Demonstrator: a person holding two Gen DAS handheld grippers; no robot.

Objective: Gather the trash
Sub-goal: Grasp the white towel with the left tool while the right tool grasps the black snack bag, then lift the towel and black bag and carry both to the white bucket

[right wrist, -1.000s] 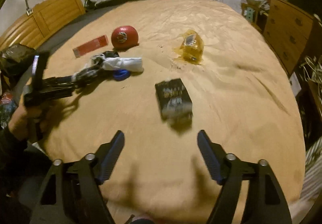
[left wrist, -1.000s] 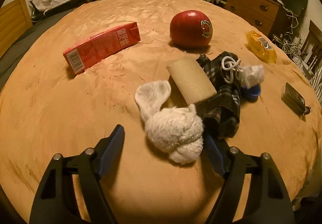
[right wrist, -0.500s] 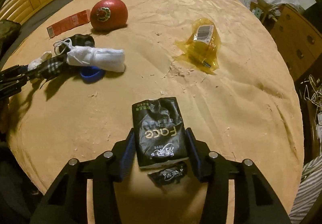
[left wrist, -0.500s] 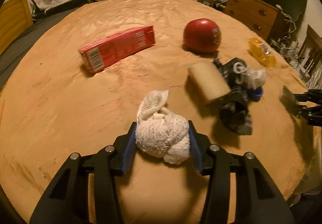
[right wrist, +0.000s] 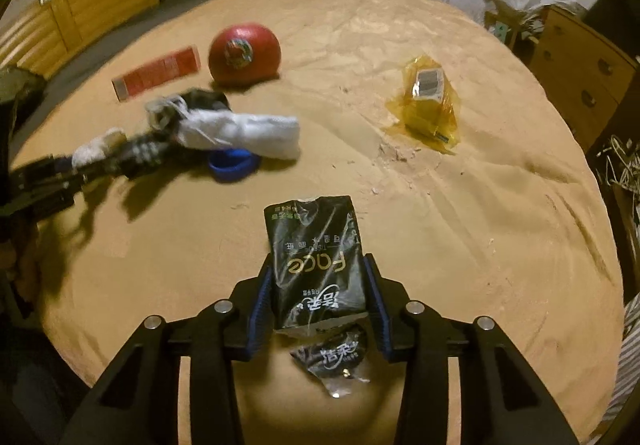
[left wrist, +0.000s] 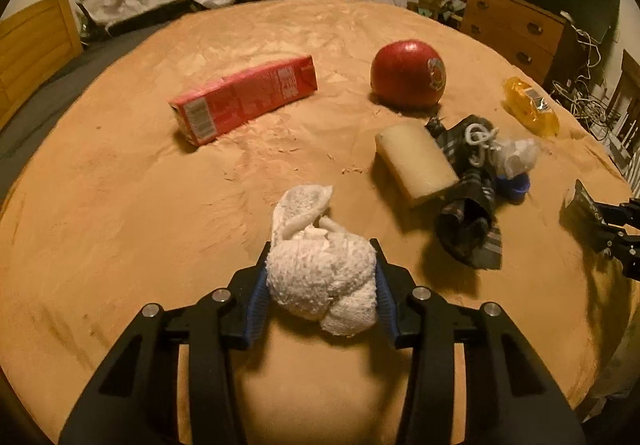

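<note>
A knotted white rag (left wrist: pixel 320 281) lies on the tan round table (left wrist: pixel 120 205). My left gripper (left wrist: pixel 320 249) is closing on it, and both blue pads press its sides. In the right wrist view a black tissue packet (right wrist: pixel 316 245) sits between the fingers of my right gripper (right wrist: pixel 318 263), whose jaws are closing with the pads against the packet's edges. A torn black scrap (right wrist: pixel 336 357) lies just below the packet. The right gripper (left wrist: pixel 600 221) also shows at the right edge of the left wrist view.
On the table lie a red carton (left wrist: pixel 244 101), a red round fruit (left wrist: pixel 408 73), a yellow wrapper (left wrist: pixel 530 111), a beige roll (left wrist: pixel 416 161), a dark plaid cloth (left wrist: pixel 468 229) and a blue cap (left wrist: pixel 516 189). A wooden dresser (left wrist: pixel 516 29) stands at the back right.
Both grippers went from wide open to closed around their items: the left around the white rag, the right around the black packet. The right gripper moved forward to the packet.
</note>
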